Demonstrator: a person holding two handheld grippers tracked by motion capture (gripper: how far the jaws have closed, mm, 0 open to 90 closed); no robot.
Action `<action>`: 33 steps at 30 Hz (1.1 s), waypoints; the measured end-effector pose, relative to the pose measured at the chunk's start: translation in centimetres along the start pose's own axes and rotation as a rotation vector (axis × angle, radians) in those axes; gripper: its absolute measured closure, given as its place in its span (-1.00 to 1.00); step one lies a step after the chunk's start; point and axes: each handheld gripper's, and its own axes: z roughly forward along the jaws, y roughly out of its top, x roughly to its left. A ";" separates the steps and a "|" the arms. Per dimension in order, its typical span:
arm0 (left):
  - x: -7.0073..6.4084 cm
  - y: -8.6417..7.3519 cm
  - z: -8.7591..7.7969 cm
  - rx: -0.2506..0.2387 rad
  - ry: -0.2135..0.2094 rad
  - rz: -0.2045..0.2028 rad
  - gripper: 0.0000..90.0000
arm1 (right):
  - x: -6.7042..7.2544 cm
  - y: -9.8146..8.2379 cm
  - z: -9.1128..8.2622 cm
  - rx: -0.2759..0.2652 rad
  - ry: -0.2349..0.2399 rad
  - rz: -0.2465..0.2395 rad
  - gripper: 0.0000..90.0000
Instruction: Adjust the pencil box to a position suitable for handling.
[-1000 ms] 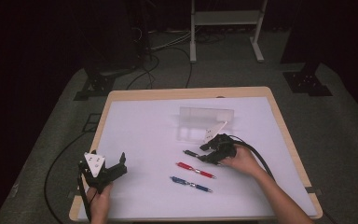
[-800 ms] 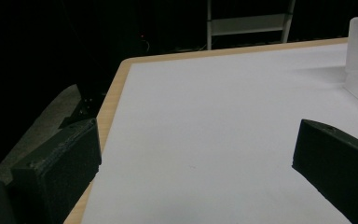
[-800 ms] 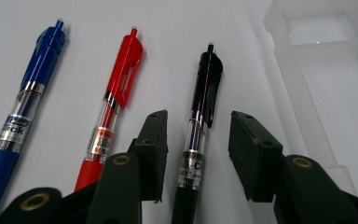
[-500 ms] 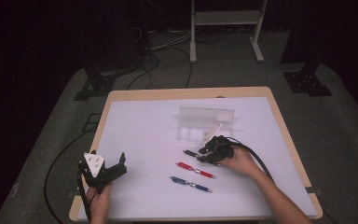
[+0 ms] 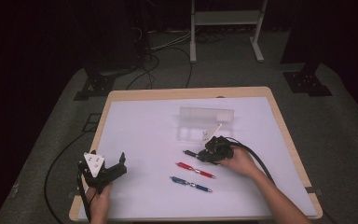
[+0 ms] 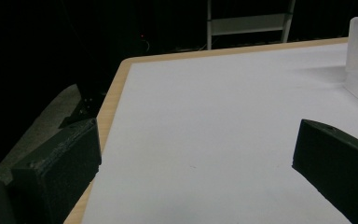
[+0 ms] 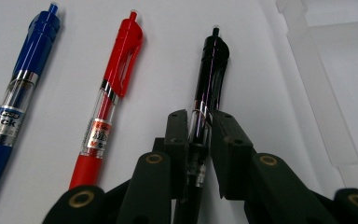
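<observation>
Right gripper clamping black pen, jaws just closing on barrel, mid-frame, pen lying on surface. Red pen, blue pen, clear tray waiting. Left gripper idling, jaws apart, lower left.

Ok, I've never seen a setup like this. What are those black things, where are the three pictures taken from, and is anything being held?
A person holds a hand-operated gripper in each hand. The high view looks down on the white table; the other two cameras ride on the grippers. The left gripper waits open. The right gripper has just closed on the black pen. Beside it lie a red pen and a blue pen, with a clear plastic box beyond.
</observation>
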 end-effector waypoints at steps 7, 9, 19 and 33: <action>0.0 0.0 0.0 -0.001 0.000 0.000 -0.99 | -0.3 -0.1 0.0 -0.005 0.031 0.028 0.75; 0.0 0.0 0.0 -0.002 -0.001 0.000 -0.99 | -0.3 0.0 -0.1 -0.002 0.032 0.026 0.75; 0.0 0.0 0.0 -0.002 0.001 -0.001 -0.99 | -0.6 0.3 -1.9 -0.025 0.014 0.000 0.75; 0.1 0.0 0.0 -0.003 0.001 -0.001 -0.99 | -3.1 2.3 -4.9 -0.020 -0.032 -0.089 0.75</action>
